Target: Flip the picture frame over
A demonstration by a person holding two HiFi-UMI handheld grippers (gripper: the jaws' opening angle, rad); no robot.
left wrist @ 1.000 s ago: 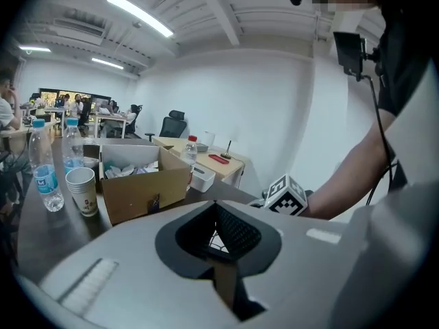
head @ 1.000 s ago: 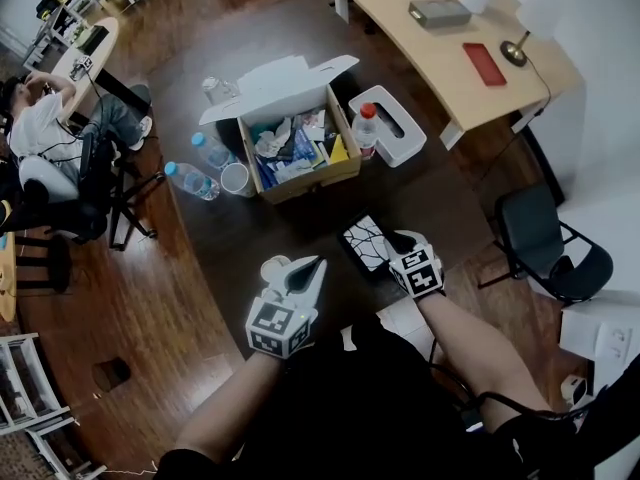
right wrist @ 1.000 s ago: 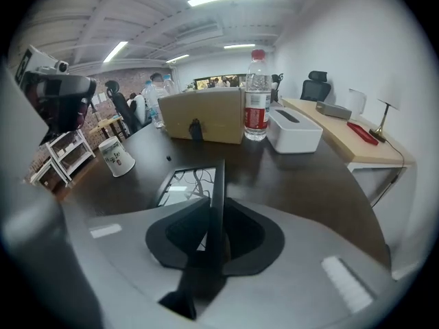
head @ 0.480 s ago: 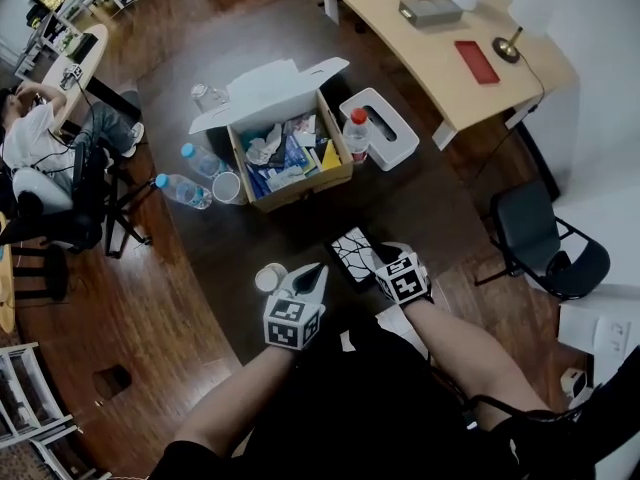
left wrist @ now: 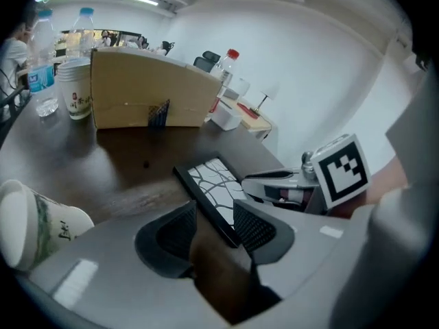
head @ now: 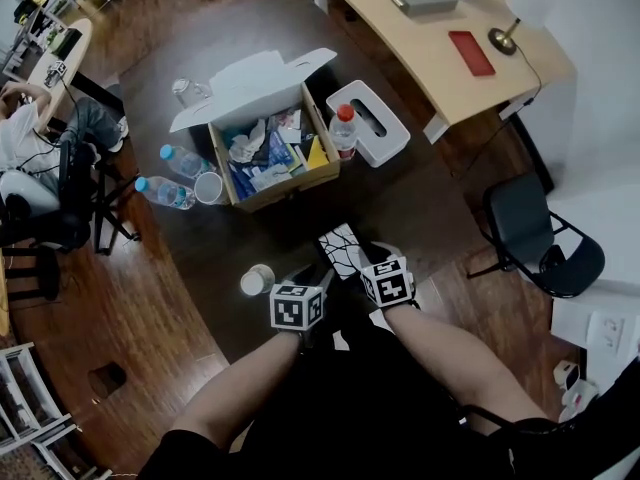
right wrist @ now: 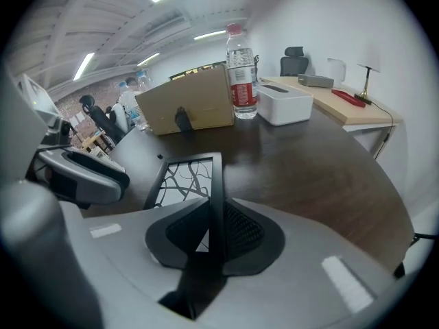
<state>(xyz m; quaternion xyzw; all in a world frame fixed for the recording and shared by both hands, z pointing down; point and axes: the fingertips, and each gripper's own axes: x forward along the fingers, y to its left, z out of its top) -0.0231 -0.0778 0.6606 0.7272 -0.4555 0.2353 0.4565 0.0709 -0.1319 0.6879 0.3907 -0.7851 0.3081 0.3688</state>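
Observation:
The picture frame is black with a white, branch-patterned face and lies face up on the dark table. My right gripper is shut on its right edge; in the right gripper view the frame runs straight between the pads of the right gripper. My left gripper sits low at the frame's near left corner. Its jaws are opening, and the frame's edge lies between them without being pinched by the left gripper.
A paper cup stands just left of my left gripper. Farther back are an open cardboard box, water bottles, a red-capped bottle and a white tissue box. A desk and chair stand at the right.
My left gripper has come down and right to the frame's near corner, and its jaws have gone from shut to open. The right gripper has kept its hold on the frame.

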